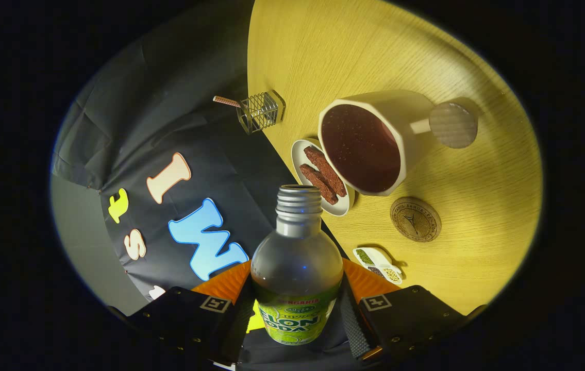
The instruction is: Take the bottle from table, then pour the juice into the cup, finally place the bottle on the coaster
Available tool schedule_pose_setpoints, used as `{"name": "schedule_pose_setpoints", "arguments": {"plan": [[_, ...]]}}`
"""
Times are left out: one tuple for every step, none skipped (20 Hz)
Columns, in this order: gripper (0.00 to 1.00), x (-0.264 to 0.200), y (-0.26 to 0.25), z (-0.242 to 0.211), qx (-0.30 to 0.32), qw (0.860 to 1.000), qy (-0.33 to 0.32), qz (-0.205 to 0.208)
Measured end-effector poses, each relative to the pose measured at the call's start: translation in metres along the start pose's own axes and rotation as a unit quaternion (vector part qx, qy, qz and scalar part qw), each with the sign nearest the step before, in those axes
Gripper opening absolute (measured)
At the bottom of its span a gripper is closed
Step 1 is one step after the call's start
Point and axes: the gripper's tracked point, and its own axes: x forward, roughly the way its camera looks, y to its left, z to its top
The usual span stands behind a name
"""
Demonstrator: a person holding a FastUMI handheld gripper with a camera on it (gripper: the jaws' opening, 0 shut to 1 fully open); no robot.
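Bottle [297,268] clamped between jaws, open neck just short of cup [369,147], coaster [415,219] beside.

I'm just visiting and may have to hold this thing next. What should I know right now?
Gripper: fingers shut on the bottle, which is uncapped and tilted toward the table.
Cup: beyond the bottle's mouth, its dark inside facing the camera; no stream visible.
Coaster: bare, just next to the cup.
Done: bottle picked up.
Left: pouring, as far as I can tell, then setting the bottle on the coaster.

Uncapped bottle [296,268] tilted toward cup [369,147], beside round coaster [415,219].
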Motion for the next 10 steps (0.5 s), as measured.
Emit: {"name": "schedule_pose_setpoints", "arguments": {"plan": [[0.77,0.0000,-0.0005,-0.0010,-0.002,1.000,0.002,-0.001],[0.77,0.0002,-0.0005,-0.0022,-0.004,1.000,0.003,-0.002],[0.77,0.0007,-0.0012,-0.0027,-0.007,1.000,0.004,-0.003],[0.77,0.0008,-0.0006,-0.0030,-0.009,1.000,0.005,-0.003],[0.77,0.0007,0.0000,-0.0027,-0.012,1.000,0.005,-0.002],[0.77,0.0002,-0.0002,-0.0034,-0.015,1.000,0.005,-0.003],[0.77,-0.0008,-0.0007,-0.0037,-0.020,1.000,0.006,-0.003],[0.77,-0.0020,-0.0016,-0.0038,-0.025,1.000,0.007,-0.005],[0.77,-0.0035,-0.0040,-0.0040,-0.028,1.000,0.008,-0.007],[0.77,-0.0050,-0.0055,-0.0030,-0.030,0.999,0.008,-0.008]]}}
